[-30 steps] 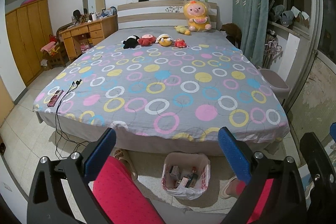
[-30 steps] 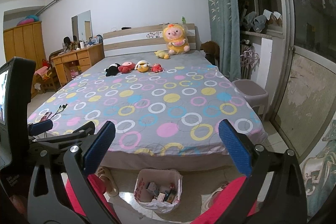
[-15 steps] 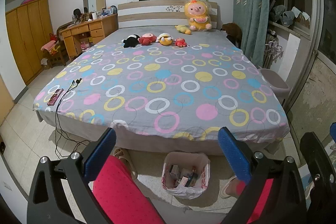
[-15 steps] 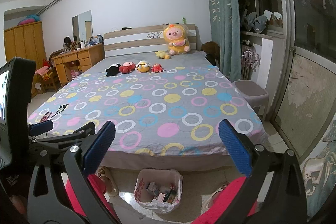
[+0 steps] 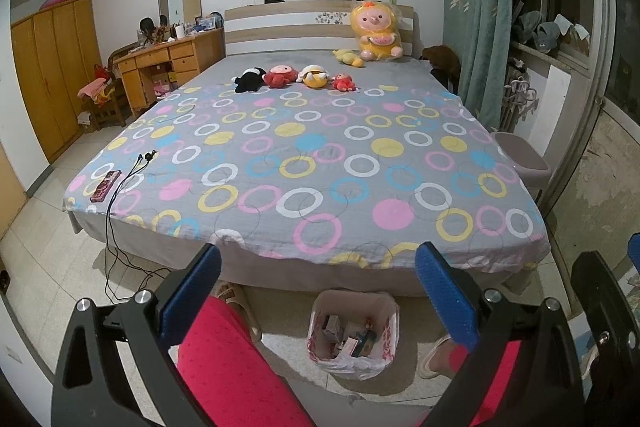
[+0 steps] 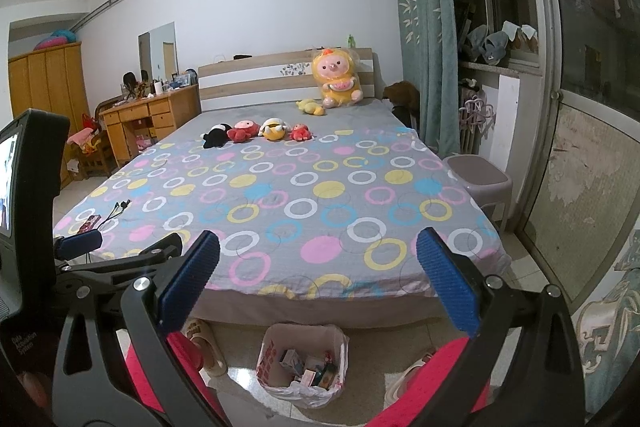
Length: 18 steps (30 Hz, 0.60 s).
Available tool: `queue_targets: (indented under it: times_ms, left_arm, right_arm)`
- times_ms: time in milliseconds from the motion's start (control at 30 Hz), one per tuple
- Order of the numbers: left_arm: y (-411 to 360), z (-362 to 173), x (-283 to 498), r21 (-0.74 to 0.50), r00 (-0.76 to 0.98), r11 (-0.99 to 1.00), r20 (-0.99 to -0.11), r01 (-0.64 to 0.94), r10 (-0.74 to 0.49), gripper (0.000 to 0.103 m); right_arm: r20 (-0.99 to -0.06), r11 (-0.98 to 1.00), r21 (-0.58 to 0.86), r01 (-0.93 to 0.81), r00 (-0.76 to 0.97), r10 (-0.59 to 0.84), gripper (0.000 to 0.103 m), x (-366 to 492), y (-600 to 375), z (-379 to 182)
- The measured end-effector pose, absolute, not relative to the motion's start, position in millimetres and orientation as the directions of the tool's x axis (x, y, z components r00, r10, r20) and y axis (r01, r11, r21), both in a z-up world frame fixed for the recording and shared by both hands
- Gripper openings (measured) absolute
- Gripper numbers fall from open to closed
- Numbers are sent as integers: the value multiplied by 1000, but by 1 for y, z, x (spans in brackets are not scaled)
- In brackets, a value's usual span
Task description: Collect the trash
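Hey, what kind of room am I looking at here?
A home bedroom, most likely. A large bed with a ring-patterned cover fills the view, plush toys sit in a row near its headboard, and a wooden wardrobe and desk stand along the left wall.

Trash bin (image 5: 354, 335) on floor before bed (image 5: 308, 163) foot, between two slippered feet. Plush toys (image 5: 294, 77) in row near headboard; phone (image 5: 105, 185) at bed's left corner; stool (image 5: 520, 159) right of bed.
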<state>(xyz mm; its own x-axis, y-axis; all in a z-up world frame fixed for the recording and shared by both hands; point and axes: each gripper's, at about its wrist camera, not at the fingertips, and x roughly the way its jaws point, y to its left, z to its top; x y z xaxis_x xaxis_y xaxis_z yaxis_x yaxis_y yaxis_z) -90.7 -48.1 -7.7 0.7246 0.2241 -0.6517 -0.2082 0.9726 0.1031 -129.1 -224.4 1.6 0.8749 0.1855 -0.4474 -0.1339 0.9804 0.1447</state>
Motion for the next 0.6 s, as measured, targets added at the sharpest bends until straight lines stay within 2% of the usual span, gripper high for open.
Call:
queue_targets:
  times_ms: [600]
  left_arm:
    - [-52,-5,-91,110,728,970,-645,-215,235,95]
  right_arm:
    - [-447,980,145,-137,875,188,96,-129,-226,0]
